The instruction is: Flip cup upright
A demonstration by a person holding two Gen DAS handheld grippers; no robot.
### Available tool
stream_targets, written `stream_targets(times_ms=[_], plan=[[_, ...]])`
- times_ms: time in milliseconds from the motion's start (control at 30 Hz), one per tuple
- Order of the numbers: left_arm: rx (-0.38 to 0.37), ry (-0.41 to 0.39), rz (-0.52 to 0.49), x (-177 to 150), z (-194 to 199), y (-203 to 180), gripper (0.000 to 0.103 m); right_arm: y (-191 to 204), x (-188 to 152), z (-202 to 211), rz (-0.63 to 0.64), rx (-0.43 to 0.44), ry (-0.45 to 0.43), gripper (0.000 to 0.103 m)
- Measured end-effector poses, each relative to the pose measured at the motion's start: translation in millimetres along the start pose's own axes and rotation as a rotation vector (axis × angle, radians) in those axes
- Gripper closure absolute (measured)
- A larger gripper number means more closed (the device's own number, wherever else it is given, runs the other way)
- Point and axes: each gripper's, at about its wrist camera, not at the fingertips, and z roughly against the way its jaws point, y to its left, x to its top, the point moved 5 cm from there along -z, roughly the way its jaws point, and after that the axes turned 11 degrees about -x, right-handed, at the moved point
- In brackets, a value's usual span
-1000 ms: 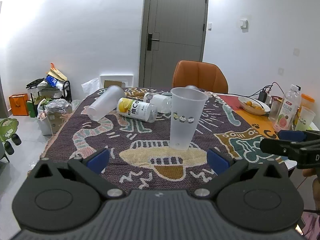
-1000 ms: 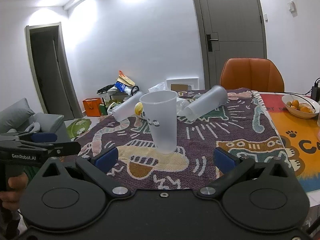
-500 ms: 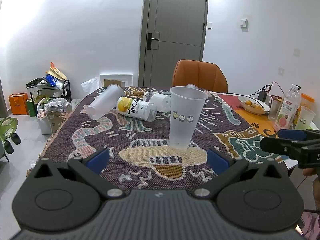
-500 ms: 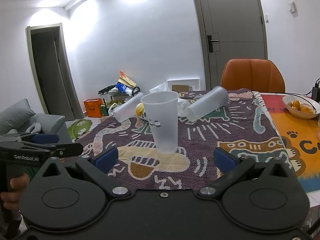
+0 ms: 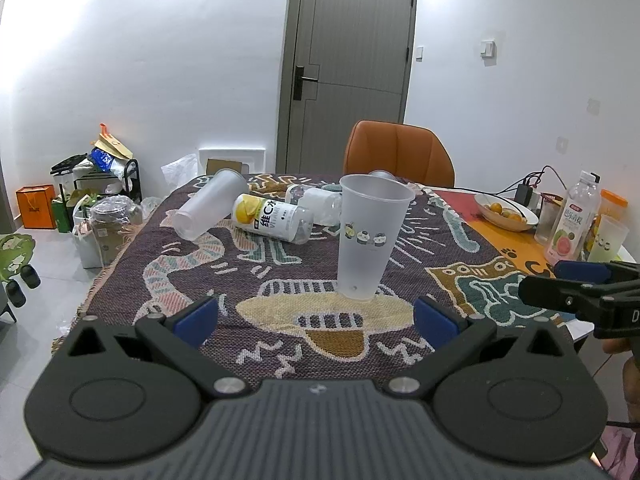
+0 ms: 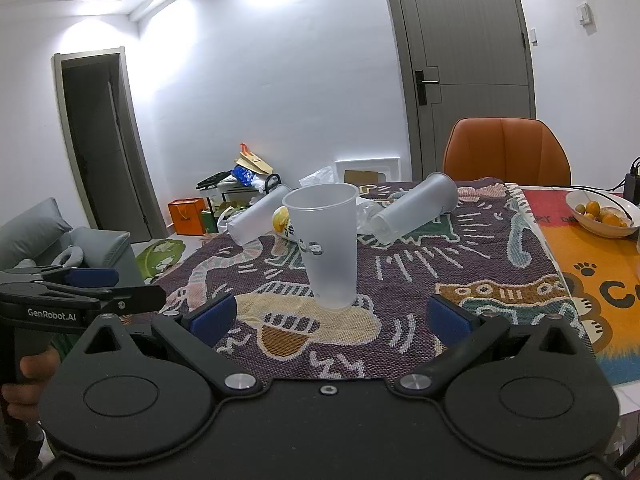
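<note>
Tools both gape, holding nothing: left tool and right tool hang just short of the bench edge. Straight ahead of each, apart from the pads, the cup stands upright on the patterned cloth. Beyond it lie two more cups, a bottle, possibly more.
</note>
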Motion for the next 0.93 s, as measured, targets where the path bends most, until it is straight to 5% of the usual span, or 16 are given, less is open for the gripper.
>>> stream_targets(times_ms=[933], plan=[[-0.011,-0.013,0.000,0.3,1.1,-2.3,0.000,0.7,-0.3,0.1,0.000,0.000,0.001,0.000]])
